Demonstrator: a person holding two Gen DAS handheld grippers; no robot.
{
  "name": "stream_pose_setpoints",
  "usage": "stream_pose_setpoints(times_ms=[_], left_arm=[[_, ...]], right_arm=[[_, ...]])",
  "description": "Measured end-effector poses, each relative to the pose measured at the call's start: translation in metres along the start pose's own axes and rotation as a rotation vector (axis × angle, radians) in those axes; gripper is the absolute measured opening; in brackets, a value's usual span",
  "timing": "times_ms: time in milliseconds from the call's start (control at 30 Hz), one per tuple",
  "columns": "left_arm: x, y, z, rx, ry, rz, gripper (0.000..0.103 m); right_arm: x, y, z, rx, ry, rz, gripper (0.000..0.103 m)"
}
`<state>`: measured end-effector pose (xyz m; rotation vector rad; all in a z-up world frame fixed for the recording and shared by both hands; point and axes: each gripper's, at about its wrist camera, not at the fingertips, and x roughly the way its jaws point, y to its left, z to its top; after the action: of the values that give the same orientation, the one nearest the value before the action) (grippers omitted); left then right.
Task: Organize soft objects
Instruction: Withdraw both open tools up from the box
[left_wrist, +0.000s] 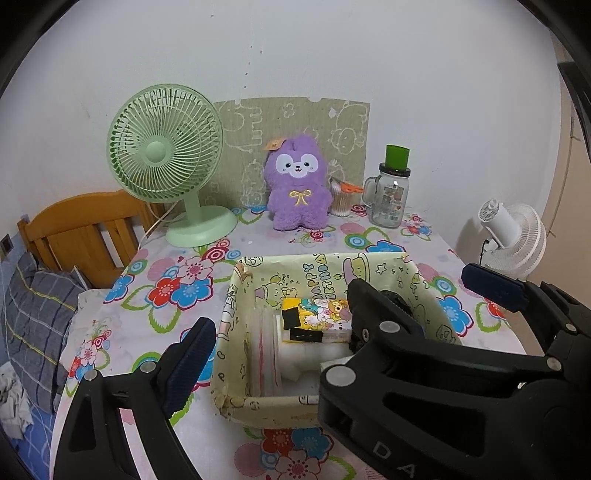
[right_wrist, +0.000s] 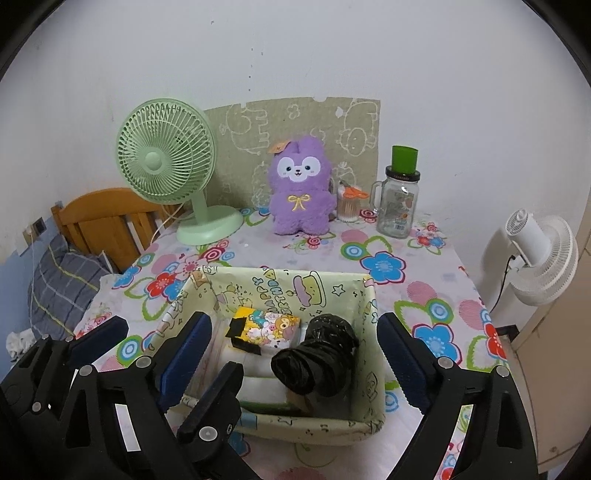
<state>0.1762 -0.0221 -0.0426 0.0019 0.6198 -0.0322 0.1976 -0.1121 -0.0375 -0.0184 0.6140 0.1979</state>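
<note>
A: Where do our two tools stand?

B: We hold the right tool (right_wrist: 295, 354) spread wide over the paper-lined box (right_wrist: 365, 424), one pad on each side of it, with nothing pinched between them. The left tool (left_wrist: 340, 314) is spread wide too; in its own view its left finger (left_wrist: 188, 358) hangs outside the box's left wall and nothing is pressed between its pads.

A: And the soft things?

B: We see a roll of black plastic bags (right_wrist: 317, 354) lying in the right part of the box, on top of white folded packs (right_wrist: 258, 384). Just beside it, toward the back, rests a yellow cartoon-printed tissue pack (right_wrist: 266, 328). The purple plush toy (right_wrist: 301, 192) sits upright at the back of the worktop (right_wrist: 424, 280), well apart from the box, between the green desk fan (right_wrist: 166, 162) and the glass mug jar (right_wrist: 397, 206).

A: Anything else back there?

B: A clear holder of cotton swabs (right_wrist: 349, 206) with orange scissors (right_wrist: 356, 192) lying on it, just beside the plush. A white fan (right_wrist: 543, 254) stands off the worktop's right edge, and a bed with a checked pillow (right_wrist: 66, 288) lies to the left.
</note>
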Motion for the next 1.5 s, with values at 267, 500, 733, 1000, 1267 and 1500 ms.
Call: stream_pose_setpoints(times_ms=[267, 500, 733, 1000, 1267, 1500], left_arm=[[-0.015, -0.003, -0.006, 0.007, -0.017, -0.013, 0.093], [-0.029, -0.008, -0.011, 0.017, -0.034, -0.023, 0.093], [-0.040, -0.010, -0.016, 0.025, -0.048, -0.031, 0.093], [-0.051, -0.011, -0.024, 0.030, -0.056, -0.045, 0.093], [-0.060, -0.013, -0.032, 0.040, -0.061, -0.054, 0.093], [-0.066, -0.014, -0.040, 0.052, -0.070, -0.058, 0.093]], right_arm=[[-0.019, 0.000, -0.006, 0.003, -0.017, -0.015, 0.093], [-0.034, 0.000, -0.012, 0.008, -0.032, -0.027, 0.093], [-0.048, 0.001, -0.017, 0.011, -0.042, -0.037, 0.093], [-0.060, 0.003, -0.025, 0.010, -0.046, -0.052, 0.093], [-0.070, 0.004, -0.034, 0.017, -0.043, -0.061, 0.093], [-0.075, 0.005, -0.040, 0.019, -0.044, -0.062, 0.093]])
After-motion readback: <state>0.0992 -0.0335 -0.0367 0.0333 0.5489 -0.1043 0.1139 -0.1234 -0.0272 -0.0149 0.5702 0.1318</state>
